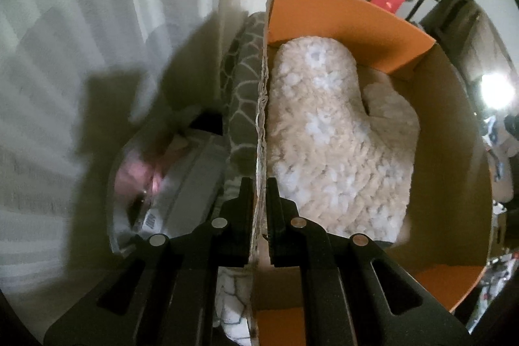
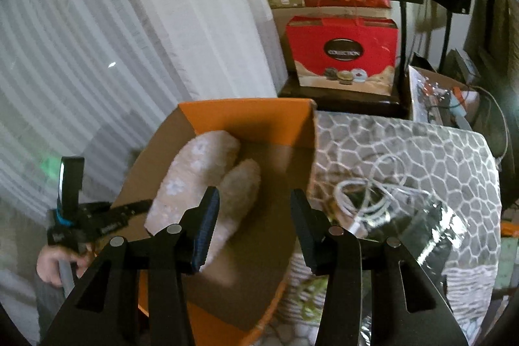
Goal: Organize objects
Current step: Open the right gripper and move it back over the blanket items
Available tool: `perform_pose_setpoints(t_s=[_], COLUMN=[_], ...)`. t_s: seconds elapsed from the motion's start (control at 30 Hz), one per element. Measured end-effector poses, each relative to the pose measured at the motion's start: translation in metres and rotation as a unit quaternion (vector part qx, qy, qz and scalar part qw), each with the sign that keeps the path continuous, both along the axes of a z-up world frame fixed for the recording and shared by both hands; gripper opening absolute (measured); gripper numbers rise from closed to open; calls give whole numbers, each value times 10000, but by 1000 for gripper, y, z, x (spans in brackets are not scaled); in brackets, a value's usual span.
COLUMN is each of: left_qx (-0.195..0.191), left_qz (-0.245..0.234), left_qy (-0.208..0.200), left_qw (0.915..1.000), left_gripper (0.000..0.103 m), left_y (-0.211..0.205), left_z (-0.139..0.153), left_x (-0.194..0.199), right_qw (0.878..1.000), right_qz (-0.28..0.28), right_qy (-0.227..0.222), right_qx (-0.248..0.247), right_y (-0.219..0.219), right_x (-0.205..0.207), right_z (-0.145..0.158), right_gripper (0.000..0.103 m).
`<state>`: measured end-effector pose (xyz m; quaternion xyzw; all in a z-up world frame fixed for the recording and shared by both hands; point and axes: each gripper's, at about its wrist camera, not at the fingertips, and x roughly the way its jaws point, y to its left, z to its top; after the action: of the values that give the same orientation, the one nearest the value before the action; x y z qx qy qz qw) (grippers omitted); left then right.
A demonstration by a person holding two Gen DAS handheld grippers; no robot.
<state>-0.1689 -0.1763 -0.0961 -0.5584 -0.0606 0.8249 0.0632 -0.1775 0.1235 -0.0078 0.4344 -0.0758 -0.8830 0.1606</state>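
With the left gripper (image 1: 259, 193) clenched on the side wall of the orange box (image 1: 340, 12) to steady it and the fluffy slippers (image 1: 327, 132) lying inside, the right gripper (image 2: 254, 203), fingers released and empty above the box, should next reach the white cable (image 2: 373, 193) just beside the box.

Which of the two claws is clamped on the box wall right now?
The left claw: shut on the orange box wall. The right claw hangs open, empty, above the fluffy slippers.
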Motion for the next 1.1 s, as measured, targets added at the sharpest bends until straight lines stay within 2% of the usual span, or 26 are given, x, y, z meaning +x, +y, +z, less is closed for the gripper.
perform_pose_setpoints(t_s=[0.27,0.37,0.43,0.5,0.57,0.73,0.8,0.87,1.1], left_qx=[507,482,471,437,383,305,218,175,174], left_qz=[-210,-241,-289,-362,-399,-491,-464,-427,-460], left_qy=[-81,-76,-92,-94,-111,-159,-142,-133,-192], left_qw=[9985,9985,9984,9983,9984,9982,9986,9988,9986], left_gripper=[8,9,14,25,25,24,14,11,8], left_y=[-13,-14,-13,-12,-9,-7,-7,-8,-10], left_z=[2,4,5,6,7,5,6,5,2], left_x=[4,7,8,12,15,22,24,25,28], right_qw=[10000,10000,10000,10000,10000,9999,9999,9998,9991], right_qz=[26,41,47,52,42,-39,-99,-173,-415], right_qy=[-26,-31,-52,-70,-72,-115,-100,-93,-69], right_qx=[64,55,17,21,45,-18,-2,23,73], right_y=[18,21,24,25,28,39,45,51,73], right_x=[15,21,23,27,31,38,41,44,54], right_z=[-7,-11,-13,-15,-17,-21,-22,-23,-27], right_gripper=[46,46,46,46,46,46,46,46,46])
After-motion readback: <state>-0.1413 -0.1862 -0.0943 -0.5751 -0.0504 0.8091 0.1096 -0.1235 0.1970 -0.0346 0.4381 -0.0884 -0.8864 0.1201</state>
